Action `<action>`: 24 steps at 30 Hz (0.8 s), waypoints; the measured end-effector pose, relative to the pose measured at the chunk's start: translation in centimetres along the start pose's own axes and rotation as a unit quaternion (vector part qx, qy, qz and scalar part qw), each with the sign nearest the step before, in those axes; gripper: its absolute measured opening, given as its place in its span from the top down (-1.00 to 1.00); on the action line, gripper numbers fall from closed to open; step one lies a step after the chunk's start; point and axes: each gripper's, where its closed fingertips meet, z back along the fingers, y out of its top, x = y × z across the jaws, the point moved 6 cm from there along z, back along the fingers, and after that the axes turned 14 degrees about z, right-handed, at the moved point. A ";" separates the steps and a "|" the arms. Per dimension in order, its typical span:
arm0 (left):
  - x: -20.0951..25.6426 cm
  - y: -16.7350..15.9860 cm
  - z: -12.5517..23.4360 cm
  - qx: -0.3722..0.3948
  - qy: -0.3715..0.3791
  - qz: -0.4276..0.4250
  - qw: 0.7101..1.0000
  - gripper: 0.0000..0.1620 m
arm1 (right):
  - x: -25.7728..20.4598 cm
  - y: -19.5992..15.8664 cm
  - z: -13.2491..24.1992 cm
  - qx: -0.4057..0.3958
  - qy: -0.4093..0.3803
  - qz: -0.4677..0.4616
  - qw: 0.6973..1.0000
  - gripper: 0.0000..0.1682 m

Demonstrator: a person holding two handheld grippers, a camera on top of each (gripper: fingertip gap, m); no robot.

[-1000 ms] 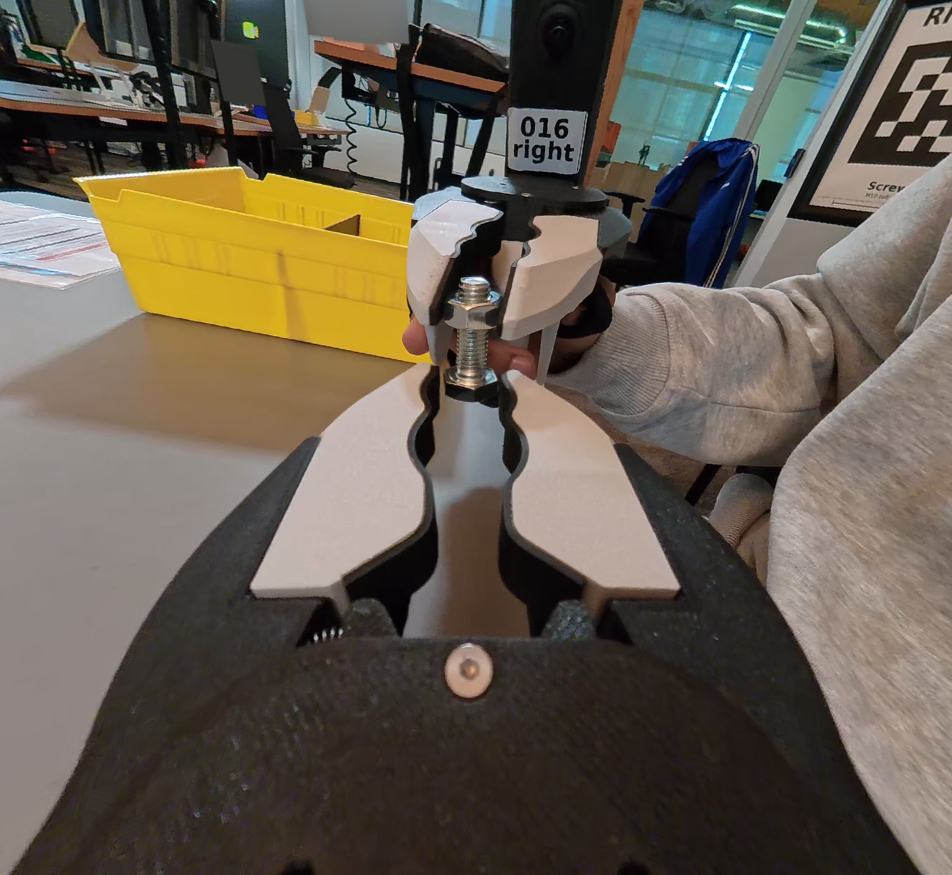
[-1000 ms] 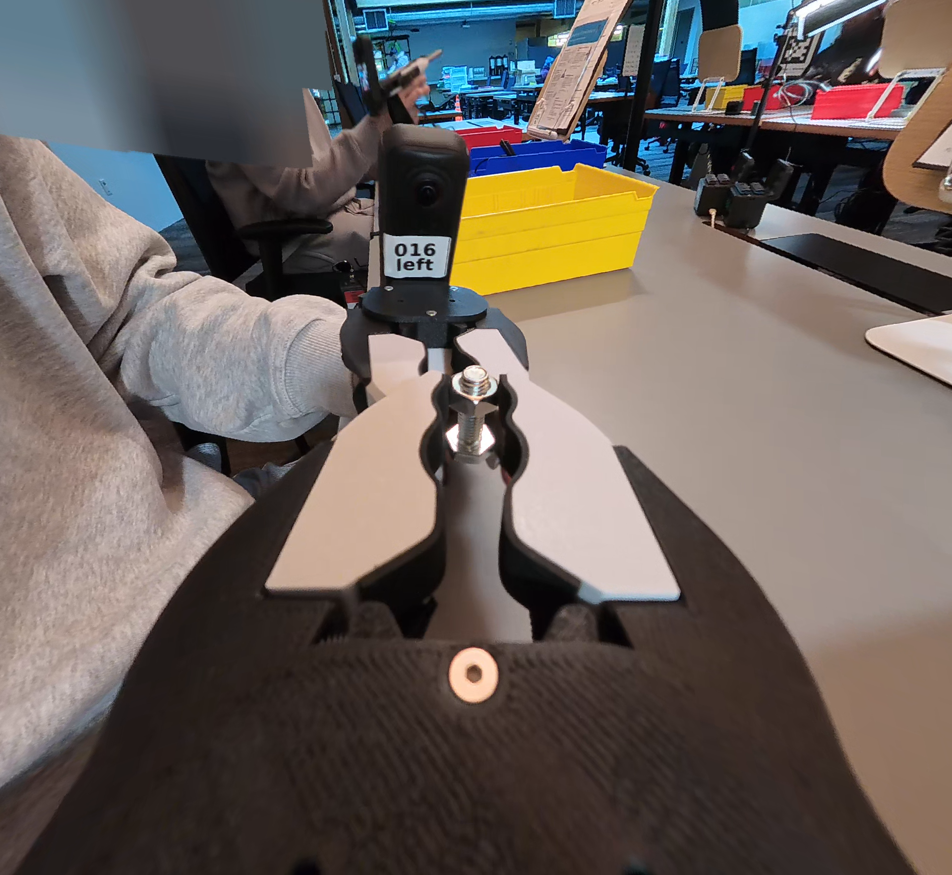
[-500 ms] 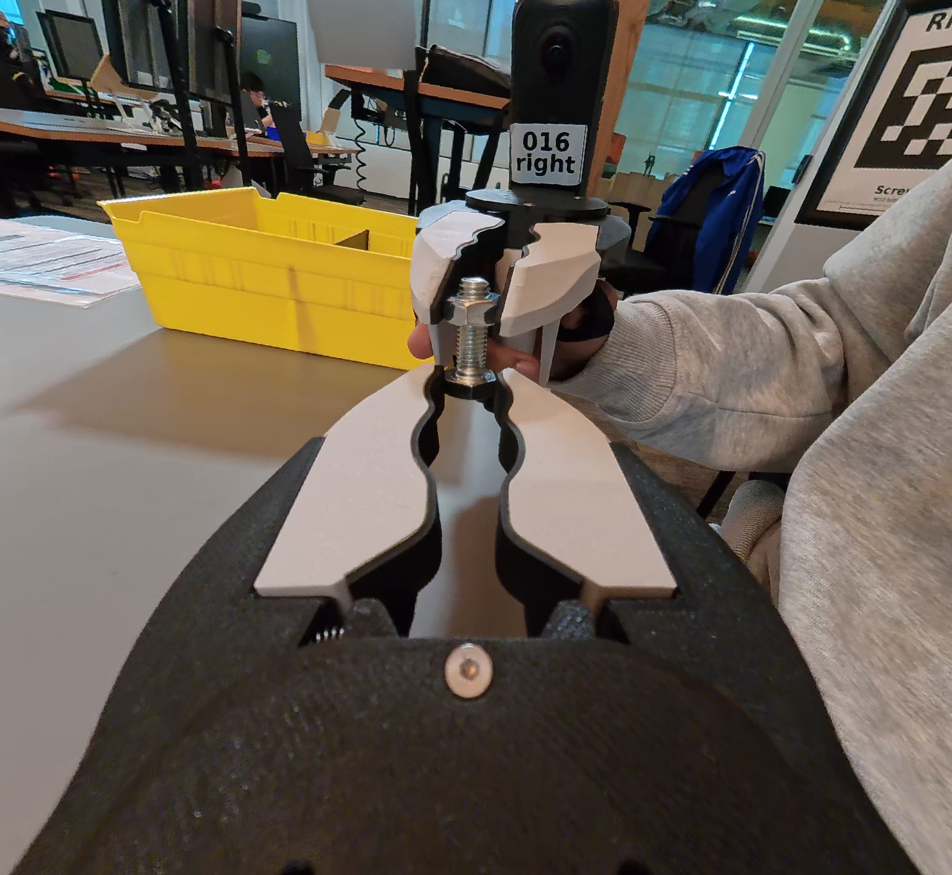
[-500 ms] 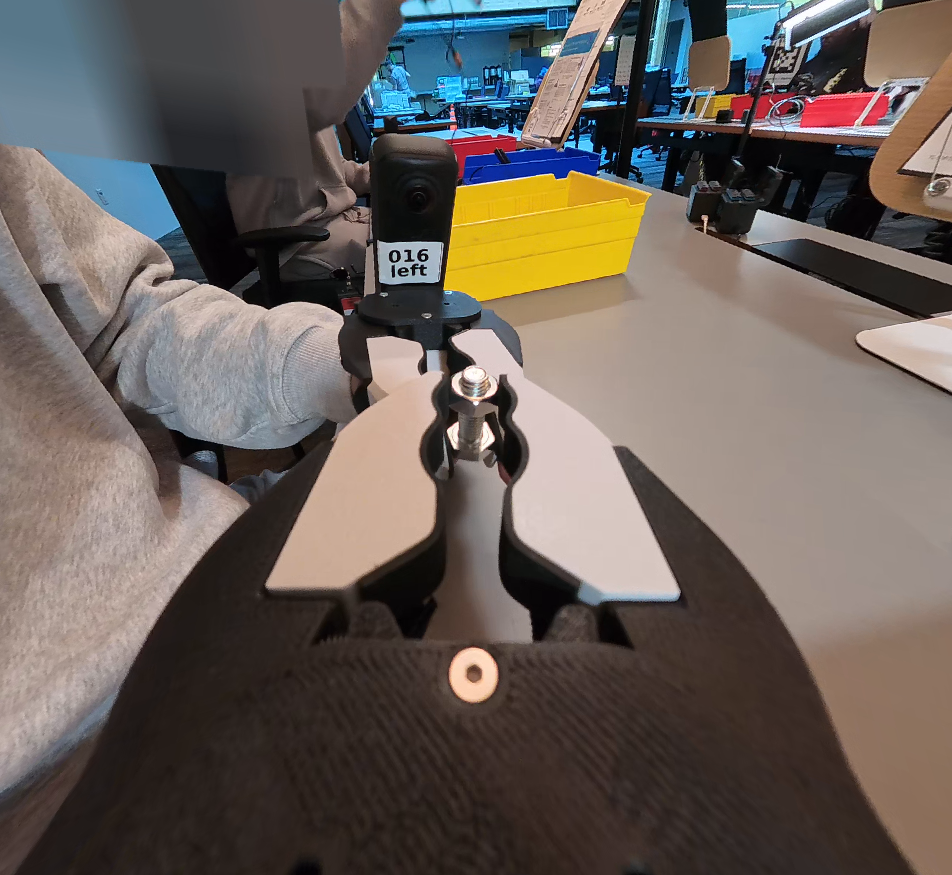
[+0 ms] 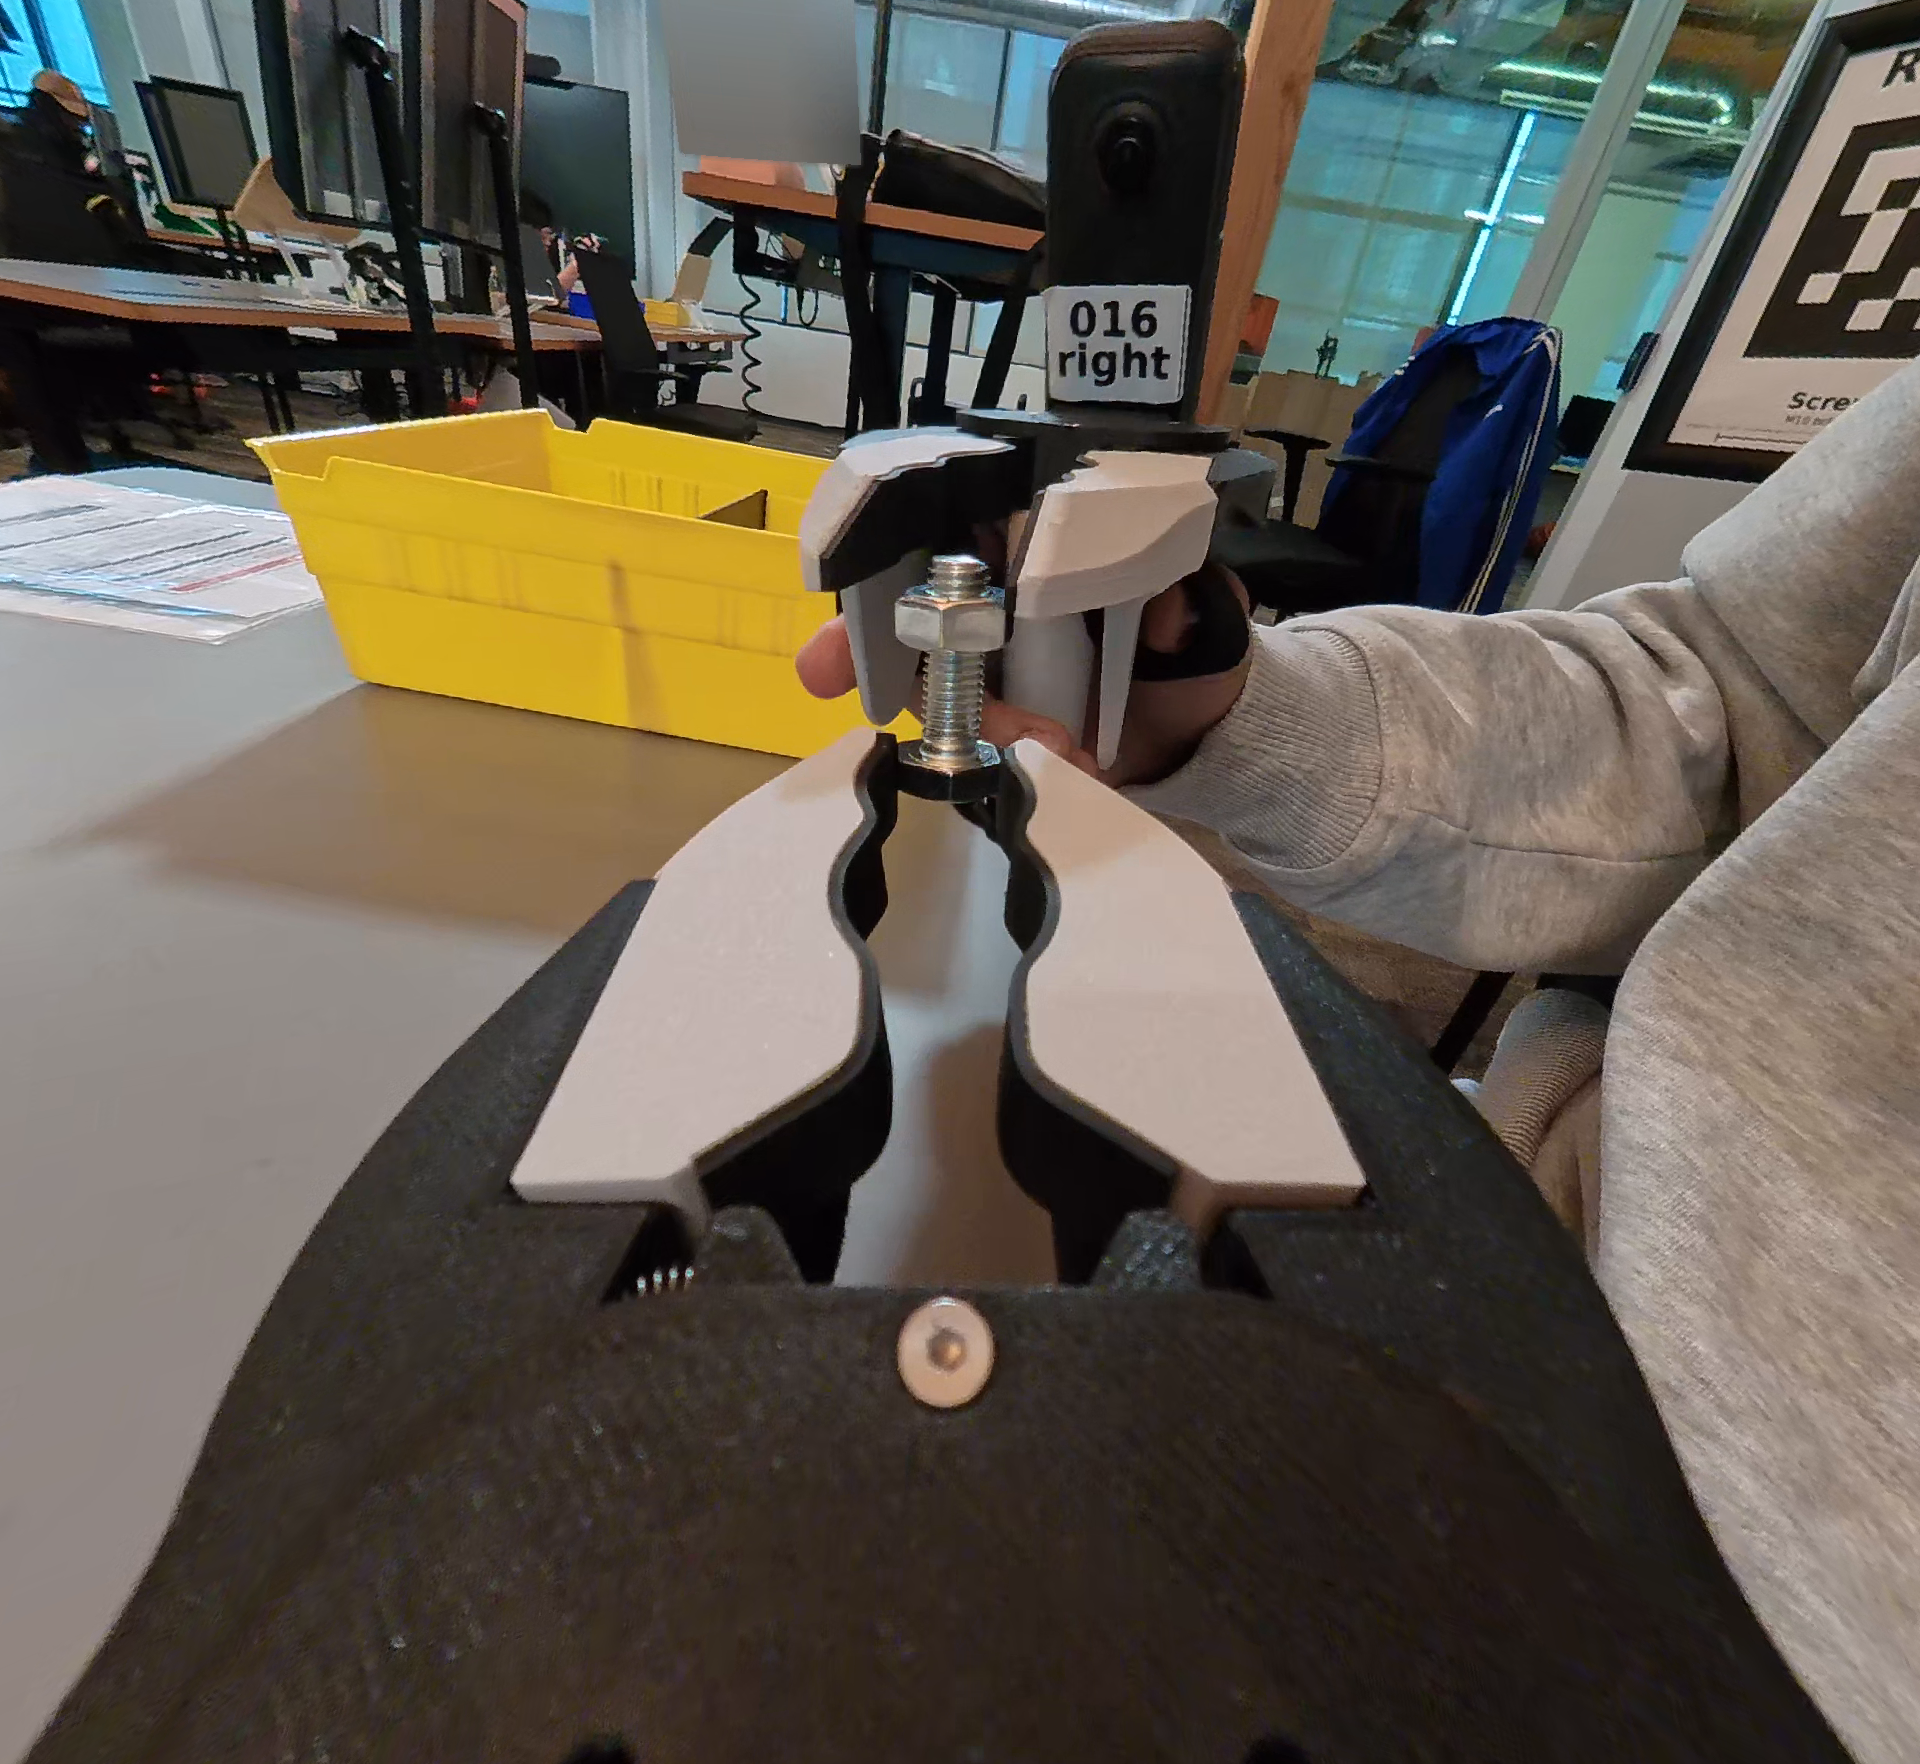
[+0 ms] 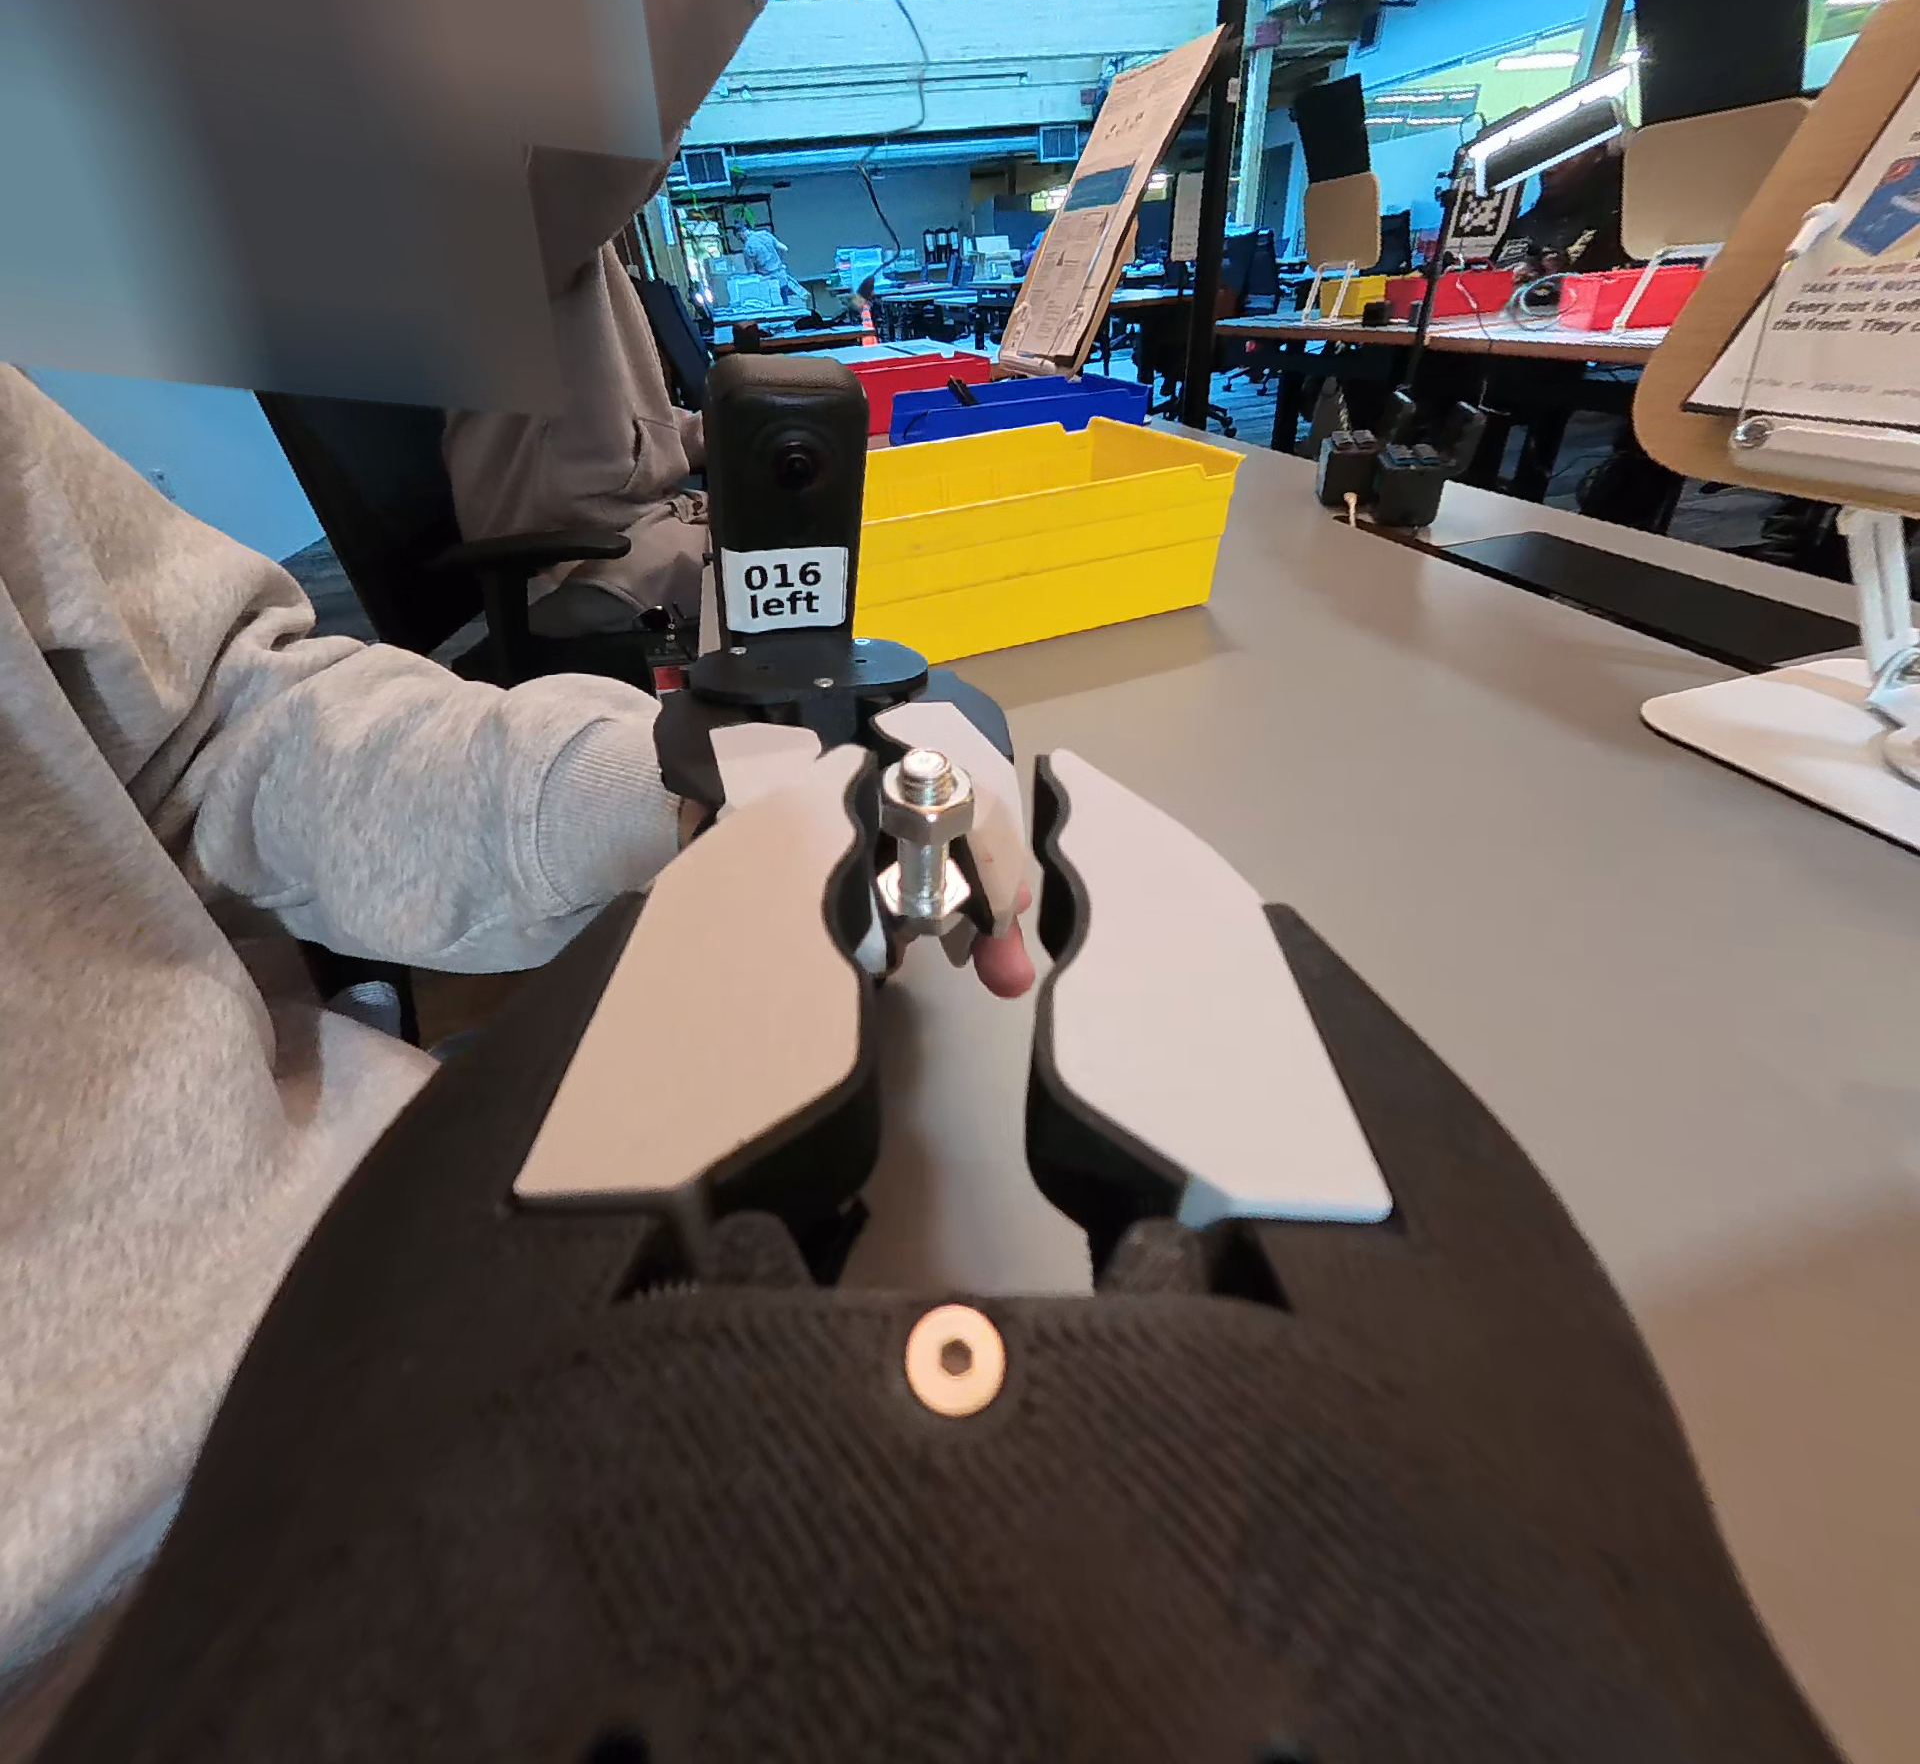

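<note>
Since the two wrist views face each other, the geometry reads cleanly.

- Left gripper point(image 5: 948, 777): closed narrow on the hex head of the bolt point(image 5: 945, 691), with the head pinched right at the fingertips. It is held above the grey table point(image 5: 260, 987), not resting on it.
- Bolt: long axis upright, threaded end on top, roughly square to both grippers' finger planes.
- Nut point(image 5: 948, 618): sits high on the thread, with a little thread showing above it.
- Right gripper point(image 6: 945, 779): comes in from the opposite side, level with the nut. Its jaws stand part-open with the nut between them.
- In the right wrist view the nut sits close against the left-hand finger, with a clear gap to the other. It looks unclamped, as far as I can tell.
- Net: the nut is dead ahead of the right gripper, between its tips. The right gripper is nearer the nut and the left has the head, directly below on the same axis.

Around it:
- A yellow bin point(image 5: 540, 571) sits on the table behind, well apart from the bolt.
- A blue bin point(image 6: 1018, 395) and a red bin point(image 6: 925, 379) lie beyond it.
- A document stand point(image 6: 1818, 260) on a white base is off to the right.
- Grey sleeves point(image 5: 1455, 727) are on both arms.
</note>
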 end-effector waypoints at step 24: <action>-0.3 0.8 0.6 0.033 0.004 0.009 0.999 0.77 | 0.4 0.8 0.6 0.025 -0.041 0.007 0.999 0.75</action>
